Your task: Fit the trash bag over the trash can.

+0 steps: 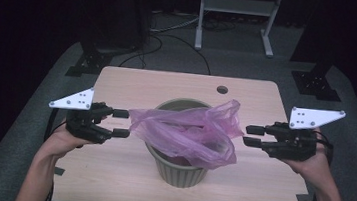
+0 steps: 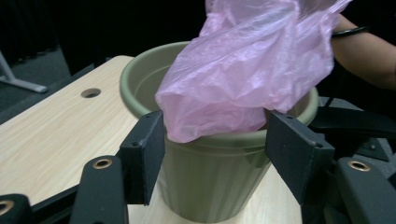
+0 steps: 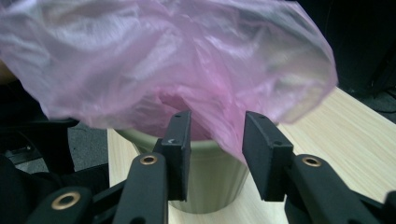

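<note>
Nearest, on the person's side of the green bin (image 1: 179, 173): a left hand (image 1: 64, 141) and a right hand (image 1: 310, 167) reaching in over the pale wood worktop (image 1: 257, 189), each gripping a black tool. Level with the bin's mouth and well out to its left, the left tongs (image 1: 120, 123), released, tips pointing inward at the bin and gripping nothing. Out to the bin's right, the right tongs (image 1: 252, 136), likewise released and empty, aimed back at the bin. Between the two, draped over and partly sunk into the bin's mouth, a pink plastic bag (image 1: 188, 129), crumpled, billowing above the rim and spilling past the bin on both sides. Left flap of the bag just short of the left tongs, apparently not touching; right flap a little farther from the right tongs, clearly apart. From the left gripper view, a rounded fold of film hanging over the bin's near rim, framed by the parted pads yet beyond them; from the right gripper view, a drooping fold in line with the gap, unpinched. Judged very light, limp, thin and slippery, easily torn or tugged out of shape; best taken by a bunched fold of the loose edge at either side of the bin, pinched firmly and pulled gently. Beyond the bin, a round hole (image 1: 222, 90) in the worktop; farther still, a pale metal stand (image 1: 236, 6) on dark floor.
</note>
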